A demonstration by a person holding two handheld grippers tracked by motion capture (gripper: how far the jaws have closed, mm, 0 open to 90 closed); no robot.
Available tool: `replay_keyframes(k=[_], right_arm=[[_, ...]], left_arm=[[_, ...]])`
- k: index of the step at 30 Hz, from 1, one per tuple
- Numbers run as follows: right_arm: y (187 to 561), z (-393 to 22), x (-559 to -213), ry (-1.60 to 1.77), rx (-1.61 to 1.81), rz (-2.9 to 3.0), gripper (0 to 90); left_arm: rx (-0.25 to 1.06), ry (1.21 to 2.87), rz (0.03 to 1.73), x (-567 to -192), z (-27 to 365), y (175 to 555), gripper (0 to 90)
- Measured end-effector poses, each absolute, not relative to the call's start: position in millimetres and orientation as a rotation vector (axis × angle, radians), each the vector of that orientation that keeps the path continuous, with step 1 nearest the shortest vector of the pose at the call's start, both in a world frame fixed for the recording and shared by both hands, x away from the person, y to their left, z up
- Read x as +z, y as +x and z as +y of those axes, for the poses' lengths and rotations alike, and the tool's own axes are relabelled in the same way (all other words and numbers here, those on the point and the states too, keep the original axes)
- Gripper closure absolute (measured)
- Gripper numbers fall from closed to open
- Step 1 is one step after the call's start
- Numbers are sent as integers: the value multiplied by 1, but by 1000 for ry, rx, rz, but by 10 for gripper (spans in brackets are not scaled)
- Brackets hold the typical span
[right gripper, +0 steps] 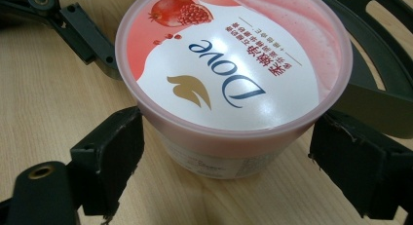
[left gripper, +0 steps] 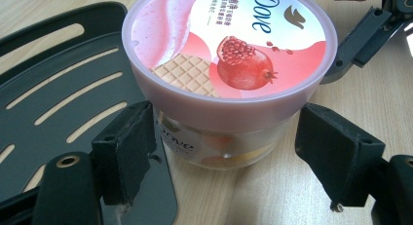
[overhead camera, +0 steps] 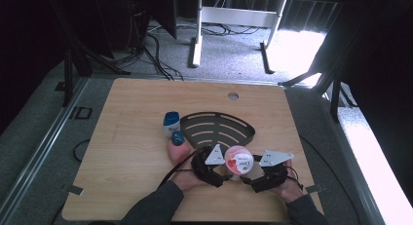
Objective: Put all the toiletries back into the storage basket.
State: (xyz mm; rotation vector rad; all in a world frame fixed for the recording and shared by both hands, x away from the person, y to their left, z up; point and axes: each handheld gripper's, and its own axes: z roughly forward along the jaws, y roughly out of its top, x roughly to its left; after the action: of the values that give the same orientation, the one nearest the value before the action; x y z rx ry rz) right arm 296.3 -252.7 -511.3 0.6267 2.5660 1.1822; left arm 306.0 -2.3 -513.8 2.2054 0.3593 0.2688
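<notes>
High view: working left to right along the near edge of the tabletop [overhead camera: 126, 137], the person's left hand [overhead camera: 187, 178] brings the left hand-held gripper [overhead camera: 221, 178] in from the left of the Dove tub [overhead camera: 239, 159], and the right hand-held gripper [overhead camera: 248, 180] comes in from the right. The tub stands upright, a little right of the middle of the near edge, between the two tools. Just beyond it, toward the far edge, lies the black slotted rack [overhead camera: 216, 128]. A pink bottle with a blue cap [overhead camera: 178, 147] and a blue-and-white container [overhead camera: 171, 123] sit off the rack's left end.

Left gripper view: the left hand-held gripper [left gripper: 226, 142] is spread, one jaw on each side of the tub [left gripper: 229, 54], just below its lid rim. The left jaw looks touching or nearly so; the right jaw stands clear. The tub's base rests partly against the rack [left gripper: 63, 88].

Right gripper view: the right hand-held gripper [right gripper: 226, 154] is likewise spread, both jaws flanking the tub [right gripper: 234, 64] with a gap on each side.

Assessment: the tub lies straight ahead of both tools, its axis vertical, so either could close across its round wall. Neither is clearly nearer. The left jaws appear better seated.
</notes>
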Motion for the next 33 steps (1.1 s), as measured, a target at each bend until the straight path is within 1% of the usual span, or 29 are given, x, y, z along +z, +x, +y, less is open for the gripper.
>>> replay_keyframes(k=[33], right_arm=[[315, -256, -501, 603, 1181, 2575, 123]], left_arm=[[305, 2197, 385, -504, -7, 318, 235]])
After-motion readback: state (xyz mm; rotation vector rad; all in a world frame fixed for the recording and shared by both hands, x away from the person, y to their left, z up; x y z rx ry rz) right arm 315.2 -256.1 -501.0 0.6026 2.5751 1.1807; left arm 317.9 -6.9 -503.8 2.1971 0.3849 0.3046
